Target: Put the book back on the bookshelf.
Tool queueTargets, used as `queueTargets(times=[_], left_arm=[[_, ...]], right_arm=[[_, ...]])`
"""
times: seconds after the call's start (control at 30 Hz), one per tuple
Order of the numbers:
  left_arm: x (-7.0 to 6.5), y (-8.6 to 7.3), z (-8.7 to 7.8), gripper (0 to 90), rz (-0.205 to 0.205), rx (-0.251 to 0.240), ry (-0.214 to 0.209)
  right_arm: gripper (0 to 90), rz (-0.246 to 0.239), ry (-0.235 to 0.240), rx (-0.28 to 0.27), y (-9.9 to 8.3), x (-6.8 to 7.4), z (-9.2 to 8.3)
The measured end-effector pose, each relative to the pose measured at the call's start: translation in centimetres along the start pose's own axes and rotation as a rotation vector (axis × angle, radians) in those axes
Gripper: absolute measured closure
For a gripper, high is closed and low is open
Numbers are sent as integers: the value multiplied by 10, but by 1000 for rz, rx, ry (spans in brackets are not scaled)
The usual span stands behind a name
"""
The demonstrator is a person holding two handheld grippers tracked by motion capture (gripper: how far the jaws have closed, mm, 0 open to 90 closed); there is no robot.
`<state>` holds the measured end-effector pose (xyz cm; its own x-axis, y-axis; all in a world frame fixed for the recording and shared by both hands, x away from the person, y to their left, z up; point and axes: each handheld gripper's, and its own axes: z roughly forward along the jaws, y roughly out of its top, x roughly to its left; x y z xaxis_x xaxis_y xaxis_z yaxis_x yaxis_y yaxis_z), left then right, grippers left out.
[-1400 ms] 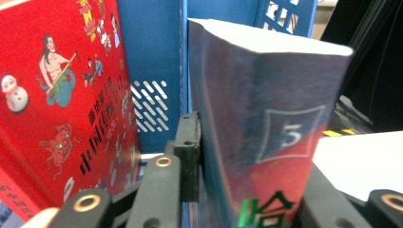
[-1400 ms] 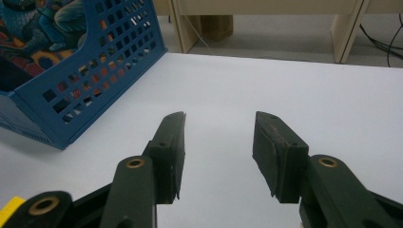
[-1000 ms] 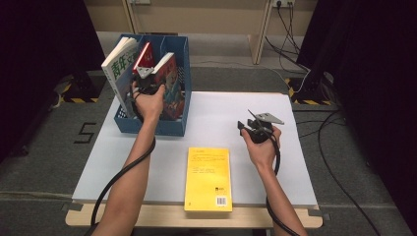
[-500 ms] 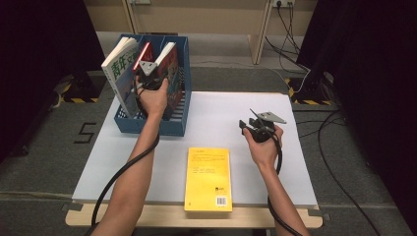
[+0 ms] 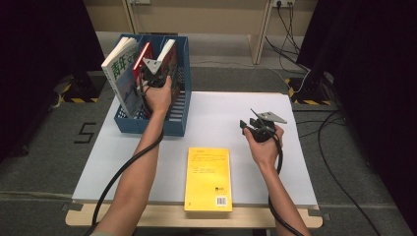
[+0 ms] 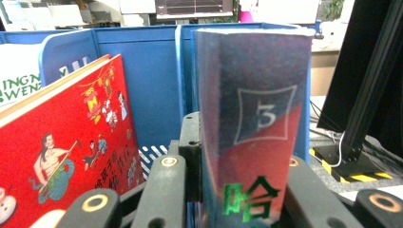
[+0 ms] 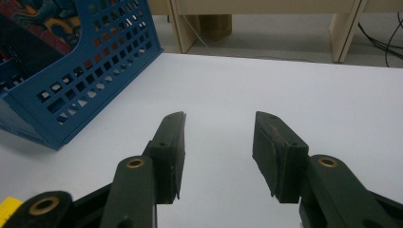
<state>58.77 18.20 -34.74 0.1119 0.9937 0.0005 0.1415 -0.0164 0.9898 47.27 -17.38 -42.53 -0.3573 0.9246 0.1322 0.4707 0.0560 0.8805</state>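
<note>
The left gripper (image 5: 153,73) is clamped on a thick blue-and-red book (image 6: 252,137), its black jaws pressing either side of the matte spine, which carries a boxed numeral and a glossy green character. The book stands upright in the right-hand compartment of a blue plastic file rack (image 5: 178,105) with slotted, perforated walls, at the table's (image 5: 295,162) far left corner. Just beside it, in the next compartment, a red hardcover (image 6: 71,156) with cartoon figures leans tilted, and a white-covered book (image 5: 119,69) tilts further left. The right gripper (image 7: 217,156) hovers over the smooth white table with its flat rubbery pads apart and empty. A yellow paperback (image 5: 208,178) lies flat near the front edge.
</note>
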Motion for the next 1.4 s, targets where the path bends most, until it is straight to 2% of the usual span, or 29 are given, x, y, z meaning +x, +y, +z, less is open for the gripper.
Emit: queueTargets(times=[0.07, 0.23, 0.33, 0.47, 0.9, 1.3, 1.4], left_arm=[[1, -3, 1, 743, -7, -3, 4], [-2, -12, 5, 742, 12, 5, 7], [-3, -19, 8, 741, 4, 11, 14], [-2, -20, 7, 740, 9, 12, 16], [5, -20, -4, 727, 14, 94, -17], [6, -19, -2, 691, -19, 100, -22], [7, -18, -1, 674, -41, 109, -28]], right_arm=[[552, 0, 0, 1, 0, 1, 1], [552, 5, 3, 4, -1, 2, 1], [552, 1, 1, 3, -1, 2, 0], [552, 2, -1, 8, -3, 0, 0], [552, 1, 6, 11, -5, 4, 1], [551, 4, 5, 4, -4, 4, 1], [551, 5, 4, 4, -4, 4, 0]])
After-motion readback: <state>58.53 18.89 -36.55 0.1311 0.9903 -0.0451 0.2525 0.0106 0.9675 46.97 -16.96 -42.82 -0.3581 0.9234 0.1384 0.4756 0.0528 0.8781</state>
